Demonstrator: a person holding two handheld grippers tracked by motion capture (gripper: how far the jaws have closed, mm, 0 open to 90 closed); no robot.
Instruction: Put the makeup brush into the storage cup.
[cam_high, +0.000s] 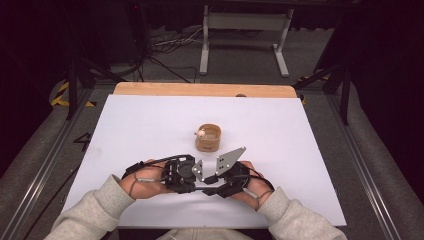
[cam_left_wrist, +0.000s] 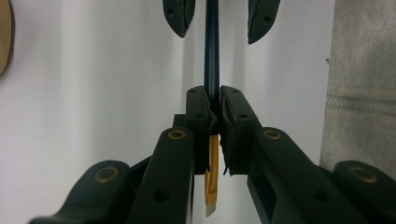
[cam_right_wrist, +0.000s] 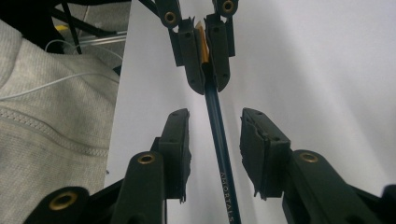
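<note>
The left gripper (cam_left_wrist: 212, 105) pinches a dark blue pencil (cam_left_wrist: 211, 51) near its yellow, sharpened end, jaws pressed tight on it. The right gripper (cam_right_wrist: 215, 140) faces it with jaws spread either side of the pencil's shaft, not touching. Both meet near the white table's (cam_high: 150, 120) front edge, just before a small wooden cup (cam_high: 208, 138)
</note>
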